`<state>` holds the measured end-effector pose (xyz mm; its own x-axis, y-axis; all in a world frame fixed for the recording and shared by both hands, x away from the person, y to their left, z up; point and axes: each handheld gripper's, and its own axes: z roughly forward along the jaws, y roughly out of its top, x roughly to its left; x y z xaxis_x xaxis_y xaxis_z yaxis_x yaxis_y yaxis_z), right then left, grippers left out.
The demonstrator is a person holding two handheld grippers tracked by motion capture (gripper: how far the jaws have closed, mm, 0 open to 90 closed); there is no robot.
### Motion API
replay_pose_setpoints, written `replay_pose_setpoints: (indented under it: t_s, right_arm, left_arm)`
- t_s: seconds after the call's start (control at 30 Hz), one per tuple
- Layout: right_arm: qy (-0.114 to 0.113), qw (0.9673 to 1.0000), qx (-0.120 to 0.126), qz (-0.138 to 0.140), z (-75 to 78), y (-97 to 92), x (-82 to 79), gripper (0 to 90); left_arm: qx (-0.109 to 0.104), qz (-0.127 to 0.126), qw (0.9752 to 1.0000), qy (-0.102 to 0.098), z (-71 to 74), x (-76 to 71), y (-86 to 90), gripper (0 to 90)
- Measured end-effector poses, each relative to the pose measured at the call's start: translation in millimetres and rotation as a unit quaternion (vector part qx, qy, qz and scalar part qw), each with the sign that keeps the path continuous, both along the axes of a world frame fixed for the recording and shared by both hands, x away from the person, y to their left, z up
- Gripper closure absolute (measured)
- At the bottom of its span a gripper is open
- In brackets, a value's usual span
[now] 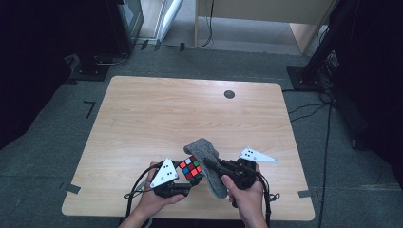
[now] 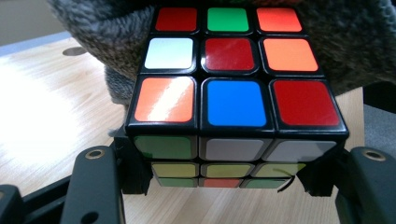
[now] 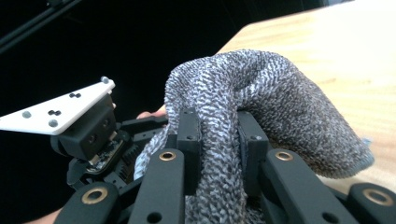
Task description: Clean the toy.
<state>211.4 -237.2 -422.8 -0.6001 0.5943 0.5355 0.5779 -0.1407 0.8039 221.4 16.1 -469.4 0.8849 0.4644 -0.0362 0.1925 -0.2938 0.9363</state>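
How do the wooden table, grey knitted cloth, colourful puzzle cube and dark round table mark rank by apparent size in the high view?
1. Light wooden table
2. Grey knitted cloth
3. Colourful puzzle cube, partly hidden by the cloth, so only roughly comparable
4. Dark round table mark

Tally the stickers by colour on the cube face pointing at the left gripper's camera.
Top face of the puzzle cube, left gripper view:
Red: 3
Orange: 3
Green: 1
White: 1
Blue: 1
Total: 9
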Motion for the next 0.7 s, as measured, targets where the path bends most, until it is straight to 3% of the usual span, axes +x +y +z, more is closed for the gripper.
replay_pose_setpoints:
  t_s: [0.13, 0.17, 0.23, 0.4, 0.47, 0.6, 0.7]
  right_arm:
    - [-0.002, 0.9996, -0.026, -0.012, -6.3, 0.5, 1.5, 76.1]
    - [0.007, 0.9987, -0.046, -0.022, -13.5, 1.2, 3.5, 76.1]
    - [0.009, 0.9989, -0.042, -0.021, -14.1, 1.2, 3.6, 76.1]
    - [-0.023, 0.9991, -0.035, -0.007, 1.0, 2.3, -2.3, 76.1]
    - [-0.021, 0.9991, -0.035, -0.007, 0.2, 2.0, -2.0, 76.1]
    - [0.015, 0.9987, -0.044, -0.021, -17.5, -0.3, 4.9, 76.2]
    - [0.004, 0.9988, -0.044, -0.018, -12.7, 0.7, 2.7, 76.2]
  left_arm:
    - [-0.004, 0.001, 1.0, -0.008, 1.6, -1.6, 0.9, 34.3]
    - [-0.006, 0.003, 0.9999, -0.008, 2.1, -1.3, 2.0, 34.3]
    - [-0.01, 0.003, 0.9999, -0.005, 2.3, -0.1, 3.9, 34.3]
    - [-0.008, -0.002, 1.0, -0.002, 0.5, 0.8, 1.6, 34.3]
    - [-0.01, -0.003, 0.9999, -0.004, 1.2, 0.4, 1.9, 34.3]
    - [-0.016, -0.004, 0.9998, -0.006, 2.7, 0.2, 4.5, 34.3]
    - [-0.011, -0.001, 0.9999, -0.002, 1.8, 1.3, 3.9, 34.3]
